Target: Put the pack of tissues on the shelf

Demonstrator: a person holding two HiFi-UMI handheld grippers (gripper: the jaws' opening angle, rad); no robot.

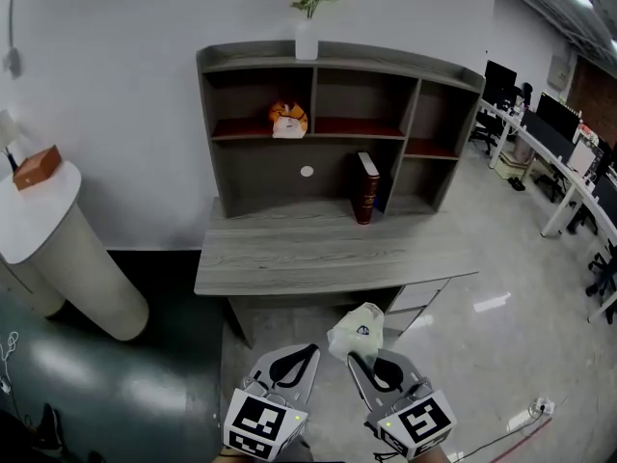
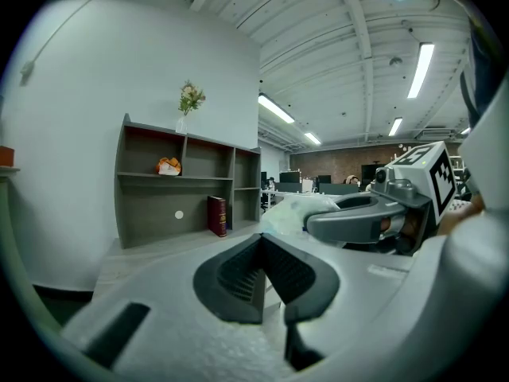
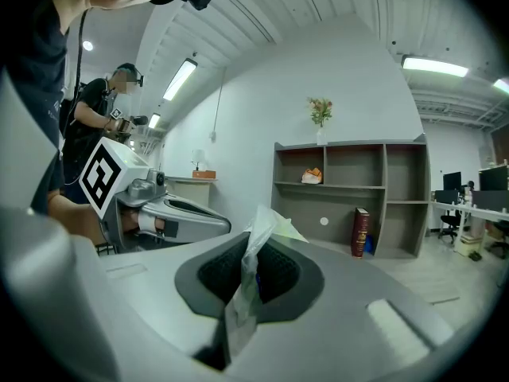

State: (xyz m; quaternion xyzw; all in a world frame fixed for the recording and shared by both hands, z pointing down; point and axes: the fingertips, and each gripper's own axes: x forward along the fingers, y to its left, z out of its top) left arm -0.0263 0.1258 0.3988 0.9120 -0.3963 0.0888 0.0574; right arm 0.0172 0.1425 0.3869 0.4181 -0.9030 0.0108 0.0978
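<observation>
We face the shelf (image 1: pixel 328 133) above its tabletop (image 1: pixel 318 254). Short of both, our right claw (image 1: pixel 359 363) pinches the pack of tissues (image 1: pixel 357 331) by its wrapper edge. The pack looks light, soft and slippery. Our left claw (image 1: pixel 308 353) is clenched on nothing.

I see the grey desk (image 1: pixel 308 258) carrying the shelf (image 1: pixel 386 61). A vase (image 1: pixel 307 39) stands on top, an orange item (image 1: pixel 288 119) lies in the upper-left compartment, and a red book (image 1: pixel 366 189) stands upright on the desktop (lower middle bay).
</observation>
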